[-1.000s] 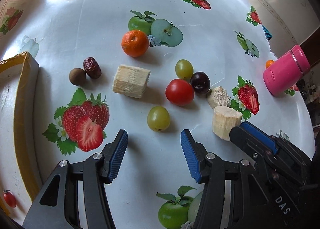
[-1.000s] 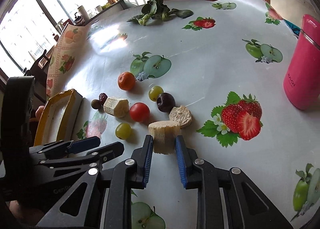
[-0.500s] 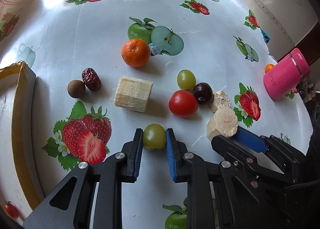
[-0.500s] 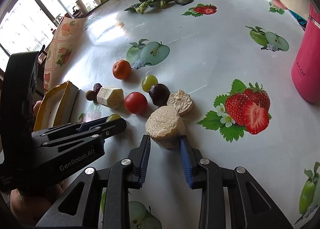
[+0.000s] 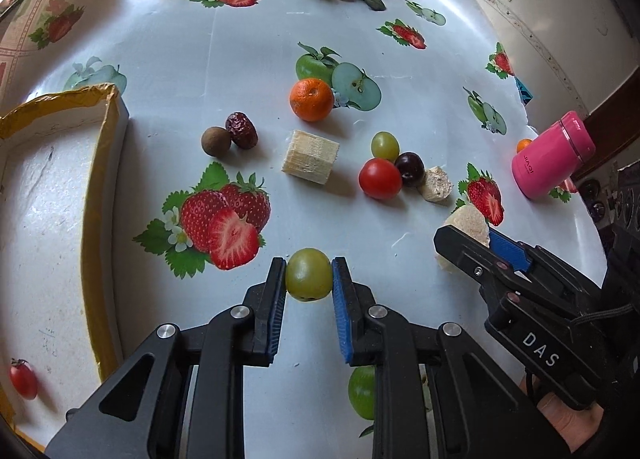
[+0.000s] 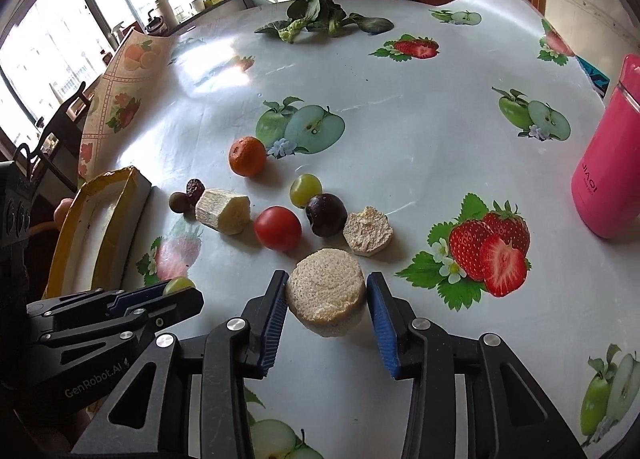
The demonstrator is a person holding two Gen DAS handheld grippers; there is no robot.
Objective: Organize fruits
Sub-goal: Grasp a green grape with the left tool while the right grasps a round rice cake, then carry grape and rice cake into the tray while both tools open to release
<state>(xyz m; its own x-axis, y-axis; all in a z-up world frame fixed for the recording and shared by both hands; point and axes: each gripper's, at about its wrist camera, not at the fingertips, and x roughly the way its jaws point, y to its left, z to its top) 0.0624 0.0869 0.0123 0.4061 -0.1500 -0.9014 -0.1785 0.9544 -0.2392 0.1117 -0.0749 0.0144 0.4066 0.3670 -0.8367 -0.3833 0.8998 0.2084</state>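
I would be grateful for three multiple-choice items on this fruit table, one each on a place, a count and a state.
1. Where does the orange mandarin lie?
A. inside the tray
B. beside the printed apple
C. against the pink flask

2. How many green grapes show in the left wrist view?
A. two
B. four
C. none

3. What is the left claw doing?
A. open above the table
B. shut on a tomato
C. shut on a green grape

Answers: 1 B, it sits at the apple print's edge; 2 A, one gripped, one by the tomato; 3 C, both pads press it.

From my left wrist, tomato [image 5: 380,178] as landmark: tangerine [image 5: 311,99] behind-left, tray [image 5: 100,195] far left, flask [image 5: 552,158] right.
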